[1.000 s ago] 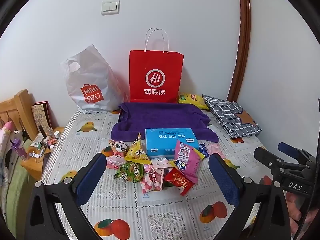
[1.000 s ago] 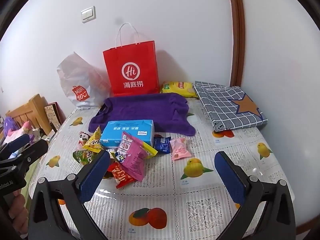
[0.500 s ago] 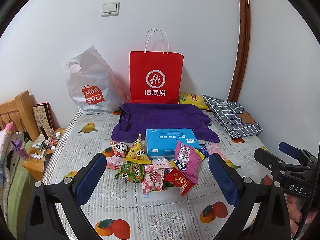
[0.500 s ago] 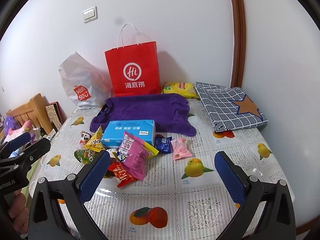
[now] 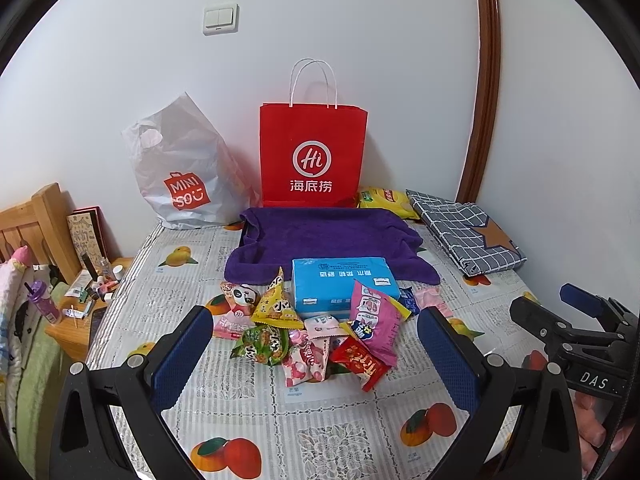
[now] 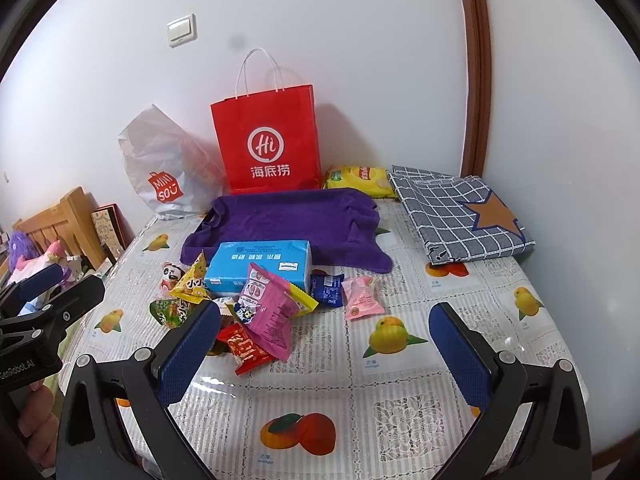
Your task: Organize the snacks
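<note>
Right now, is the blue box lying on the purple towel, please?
No, the blue box lies on the tablecloth just in front of the purple towel.

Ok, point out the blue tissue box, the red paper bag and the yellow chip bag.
blue tissue box (image 5: 340, 280): left wrist view, top face.
red paper bag (image 6: 266, 148): right wrist view, its round logo.
yellow chip bag (image 6: 356, 178): right wrist view, middle of its front.

Snack packets (image 5: 316, 340) heaped before tissue box (image 5: 344, 286). Towel (image 5: 332, 236) behind box. Two bags (image 5: 312, 156) at wall; folded cloth (image 5: 468, 236) right.
</note>
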Demonstrator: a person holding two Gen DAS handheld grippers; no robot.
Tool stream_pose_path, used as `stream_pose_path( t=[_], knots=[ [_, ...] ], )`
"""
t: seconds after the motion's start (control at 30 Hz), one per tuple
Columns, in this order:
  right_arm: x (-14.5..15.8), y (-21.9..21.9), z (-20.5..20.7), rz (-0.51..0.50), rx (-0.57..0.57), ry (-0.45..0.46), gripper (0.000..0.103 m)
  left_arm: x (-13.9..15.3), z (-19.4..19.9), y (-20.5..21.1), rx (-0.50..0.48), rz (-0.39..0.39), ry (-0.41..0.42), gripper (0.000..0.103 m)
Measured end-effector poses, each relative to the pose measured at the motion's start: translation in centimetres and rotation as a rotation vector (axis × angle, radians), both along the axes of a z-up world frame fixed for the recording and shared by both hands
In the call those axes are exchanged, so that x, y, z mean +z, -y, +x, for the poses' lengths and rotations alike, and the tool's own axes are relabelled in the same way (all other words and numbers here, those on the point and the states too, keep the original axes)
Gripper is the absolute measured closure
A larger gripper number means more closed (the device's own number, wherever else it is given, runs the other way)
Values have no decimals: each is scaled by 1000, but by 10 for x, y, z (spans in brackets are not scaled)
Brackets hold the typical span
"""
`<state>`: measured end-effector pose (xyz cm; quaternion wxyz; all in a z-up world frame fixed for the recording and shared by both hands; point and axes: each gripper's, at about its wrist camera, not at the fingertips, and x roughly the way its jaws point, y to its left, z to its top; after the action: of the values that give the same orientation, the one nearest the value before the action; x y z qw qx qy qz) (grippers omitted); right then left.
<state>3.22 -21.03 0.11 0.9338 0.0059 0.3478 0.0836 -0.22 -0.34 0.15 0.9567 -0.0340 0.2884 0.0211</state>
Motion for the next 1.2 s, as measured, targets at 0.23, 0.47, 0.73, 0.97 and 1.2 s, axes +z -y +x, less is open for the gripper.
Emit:
stream_pose_path(
  t=[0.23, 0.47, 0.73, 0.97, 1.2],
  knots=[
    [0, 0, -1, 0, 0, 1, 0, 2, -1, 0, 4, 6, 2, 1],
    [2, 0, -3, -4, 3, 5, 0, 1, -1, 0, 7, 9, 0, 1],
    [3, 0, -5, -1, 6, 8, 0, 1, 0, -1, 11, 7, 2, 1],
    [5, -3, -5, 0, 14, 11, 0, 0, -1, -1, 12, 10, 4, 1],
    [5, -5, -6, -1, 17, 13, 0, 0, -1, -3, 15, 12, 6, 1]
  ],
)
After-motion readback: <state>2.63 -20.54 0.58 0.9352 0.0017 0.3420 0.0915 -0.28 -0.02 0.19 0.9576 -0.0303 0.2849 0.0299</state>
